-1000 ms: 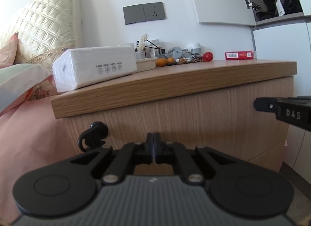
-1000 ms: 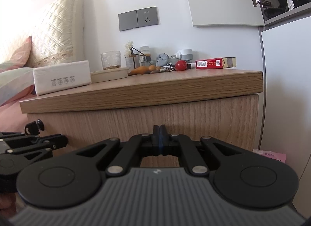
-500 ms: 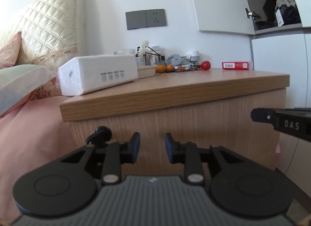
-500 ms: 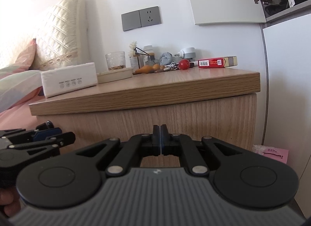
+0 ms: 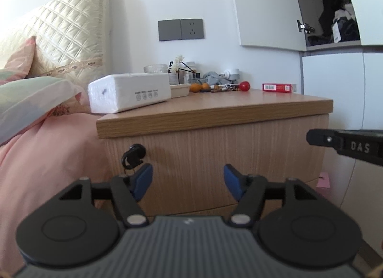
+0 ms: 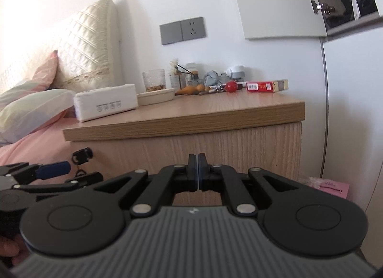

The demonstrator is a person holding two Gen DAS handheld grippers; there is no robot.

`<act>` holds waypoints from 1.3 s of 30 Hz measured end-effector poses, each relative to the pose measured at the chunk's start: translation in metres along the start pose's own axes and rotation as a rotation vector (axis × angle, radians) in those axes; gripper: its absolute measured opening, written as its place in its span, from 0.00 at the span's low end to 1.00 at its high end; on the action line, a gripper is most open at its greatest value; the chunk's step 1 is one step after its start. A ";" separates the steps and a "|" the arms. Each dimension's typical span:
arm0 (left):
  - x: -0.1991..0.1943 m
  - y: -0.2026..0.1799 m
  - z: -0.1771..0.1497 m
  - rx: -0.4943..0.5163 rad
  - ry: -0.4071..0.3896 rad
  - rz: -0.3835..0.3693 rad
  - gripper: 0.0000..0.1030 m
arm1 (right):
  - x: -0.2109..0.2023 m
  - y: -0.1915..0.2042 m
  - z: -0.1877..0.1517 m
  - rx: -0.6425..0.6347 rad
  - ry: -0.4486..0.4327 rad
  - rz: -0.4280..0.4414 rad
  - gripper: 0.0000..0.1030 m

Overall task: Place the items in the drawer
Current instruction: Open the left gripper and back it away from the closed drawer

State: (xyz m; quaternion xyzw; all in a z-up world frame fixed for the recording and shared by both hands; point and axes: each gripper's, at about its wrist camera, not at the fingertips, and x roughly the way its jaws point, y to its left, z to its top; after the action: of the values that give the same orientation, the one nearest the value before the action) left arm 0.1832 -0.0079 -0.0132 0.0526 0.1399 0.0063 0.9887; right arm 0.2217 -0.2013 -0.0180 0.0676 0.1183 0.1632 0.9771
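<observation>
Nightstand (image 5: 215,158): dead ahead of both tools; drawer front (image 5: 203,170) shut, no handle visible.
Tissue box (image 5: 129,92): up and left of left gripper (image 5: 188,179), overhanging top edge; liable to topple if bumped.
Left gripper: spread wide, empty; blue pads (image 5: 143,178) may slip on smooth front.
Right gripper (image 6: 198,170): closed, nothing held.
Red ball (image 6: 231,86): above, far back; likely to roll.

The wooden drawer front (image 5: 215,158) before me sits closed; my red box (image 5: 277,87) and red ball (image 5: 244,86) rest on top.
</observation>
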 end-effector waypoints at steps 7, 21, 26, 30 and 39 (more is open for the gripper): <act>-0.032 -0.004 -0.006 -0.016 -0.010 -0.022 0.75 | -0.028 0.018 -0.002 -0.051 -0.023 0.041 0.04; -0.087 0.019 -0.005 -0.100 -0.058 -0.016 0.89 | -0.084 0.024 -0.012 -0.073 -0.061 0.093 0.04; -0.102 0.021 -0.011 -0.083 -0.064 -0.008 0.91 | -0.094 0.020 -0.013 -0.050 -0.069 0.102 0.05; -0.113 0.022 -0.014 -0.082 -0.077 -0.009 0.92 | -0.101 0.019 -0.014 -0.043 -0.080 0.111 0.05; -0.134 0.022 -0.022 -0.061 -0.091 -0.014 0.95 | -0.118 0.018 -0.018 -0.021 -0.099 0.118 0.05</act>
State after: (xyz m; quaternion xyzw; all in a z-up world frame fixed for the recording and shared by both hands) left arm 0.0483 0.0122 0.0055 0.0219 0.0949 0.0014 0.9952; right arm 0.1032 -0.2226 -0.0078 0.0723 0.0638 0.2183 0.9711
